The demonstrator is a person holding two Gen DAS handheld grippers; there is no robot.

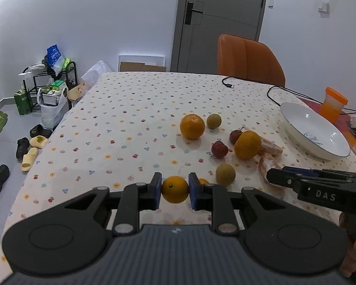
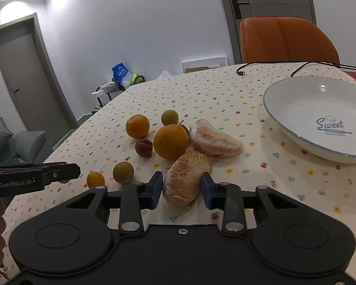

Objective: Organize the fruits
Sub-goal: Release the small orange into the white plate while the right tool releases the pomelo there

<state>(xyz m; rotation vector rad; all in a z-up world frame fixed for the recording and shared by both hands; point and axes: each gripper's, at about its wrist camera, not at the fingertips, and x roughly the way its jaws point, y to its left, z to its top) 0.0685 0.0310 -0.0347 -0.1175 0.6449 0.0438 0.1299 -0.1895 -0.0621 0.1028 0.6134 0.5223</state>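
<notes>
My left gripper [image 1: 175, 190] is shut on a small orange [image 1: 175, 189], its blue pads pressing both sides, near the table's front edge. My right gripper [image 2: 182, 190] holds a peeled citrus segment [image 2: 186, 178] lying on the cloth, with the pads against its sides. A second peeled segment [image 2: 214, 140] lies just beyond it. Two large oranges [image 2: 137, 126] [image 2: 170, 141], two green fruits [image 2: 169, 117] [image 2: 123, 172], a red fruit [image 2: 143, 147] and another small orange [image 2: 95, 179] sit loose on the cloth. A white bowl-like plate [image 2: 320, 104] stands empty at the right.
The table wears a floral cloth [image 1: 130, 118]. Behind it stands an orange chair [image 1: 249, 59]. A black cable [image 1: 227, 83] and an orange-lidded cup [image 1: 332, 104] sit at the far right. Off the left edge are a rack, bags and shoes on the floor.
</notes>
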